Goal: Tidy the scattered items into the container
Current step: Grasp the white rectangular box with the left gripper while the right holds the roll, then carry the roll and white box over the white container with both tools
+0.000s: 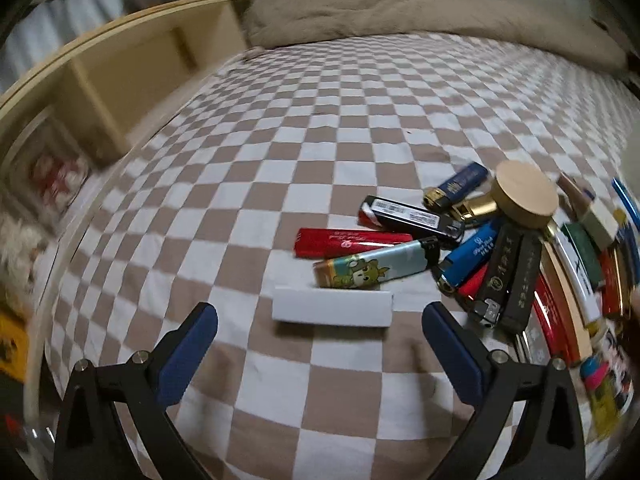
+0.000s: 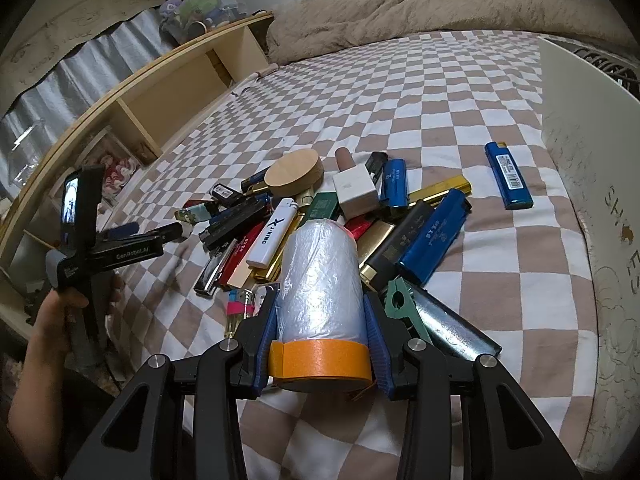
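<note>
While right gripper [image 2: 320, 320] clamps film roll [image 2: 320, 280], left gripper [image 1: 320, 354] gapes empty.

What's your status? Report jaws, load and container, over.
Left gripper open, empty, over white box. Right gripper shut on plastic-film roll. Lighter pile still on bed; container at right, path unobstructed.

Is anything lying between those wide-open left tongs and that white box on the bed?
Nothing visible. The left tongs stand open with only bare checkered sheet before the white box. The cartoon lighter lies just beyond the box, not in front.
</note>
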The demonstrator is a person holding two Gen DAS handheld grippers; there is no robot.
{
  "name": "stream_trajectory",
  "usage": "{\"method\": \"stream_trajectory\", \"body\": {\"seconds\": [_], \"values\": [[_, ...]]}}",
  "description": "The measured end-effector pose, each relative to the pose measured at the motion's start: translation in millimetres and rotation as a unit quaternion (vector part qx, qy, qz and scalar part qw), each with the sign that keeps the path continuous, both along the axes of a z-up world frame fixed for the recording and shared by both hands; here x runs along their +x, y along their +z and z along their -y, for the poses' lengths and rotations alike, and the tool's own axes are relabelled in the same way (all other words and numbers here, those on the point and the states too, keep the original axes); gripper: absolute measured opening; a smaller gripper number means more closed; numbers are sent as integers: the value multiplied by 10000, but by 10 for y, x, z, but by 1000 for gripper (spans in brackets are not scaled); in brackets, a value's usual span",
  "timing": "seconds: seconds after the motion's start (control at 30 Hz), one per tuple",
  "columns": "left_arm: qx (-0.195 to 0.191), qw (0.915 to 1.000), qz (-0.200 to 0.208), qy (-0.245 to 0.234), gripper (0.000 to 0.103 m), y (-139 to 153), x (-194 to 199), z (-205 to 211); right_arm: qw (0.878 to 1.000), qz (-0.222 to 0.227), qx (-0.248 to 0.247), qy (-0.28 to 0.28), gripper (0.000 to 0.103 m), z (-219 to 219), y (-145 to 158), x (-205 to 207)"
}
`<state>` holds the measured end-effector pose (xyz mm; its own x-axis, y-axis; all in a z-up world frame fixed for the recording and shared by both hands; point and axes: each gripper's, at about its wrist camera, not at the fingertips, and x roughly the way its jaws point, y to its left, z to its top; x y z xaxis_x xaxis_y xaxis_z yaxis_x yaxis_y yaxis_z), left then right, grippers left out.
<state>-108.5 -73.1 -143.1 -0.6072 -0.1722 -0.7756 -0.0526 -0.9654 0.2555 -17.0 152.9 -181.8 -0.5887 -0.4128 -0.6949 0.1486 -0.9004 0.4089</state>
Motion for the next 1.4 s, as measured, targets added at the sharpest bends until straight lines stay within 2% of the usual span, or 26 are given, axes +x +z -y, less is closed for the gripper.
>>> {"method": "stream_trajectory", "body": {"seconds": [0.13,0.27,0.33,0.37,0.4,0.57,0.97,1.4], "values": [[-59,9998,156,-50,103,-99,-109,34,10000,63,-41,16,42,-8,-31,-12],[127,9993,330,102,103,-171,-194,130,9999,74,-70,1,42,-8,-35,-15],[329,9988,330,131,94,-164,-212,173,9999,85,-86,1,42,-11,-37,-14],[458,9982,348,147,78,-164,-211,180,9999,91,-94,8,42,-10,-37,-14],[578,9975,374,170,67,-159,-213,186,9999,95,-100,8,42,-9,-38,-15],[835,9960,277,165,67,-70,-143,128,9999,106,-130,18,42,-5,-40,-15],[948,9954,109,-99,67,110,100,-168,9999,0,-159,42,42,-34,36,4],[1229,9914,-281,-347,67,533,298,-374,9989,-475,-28,-40,42,-113,353,75]]}}
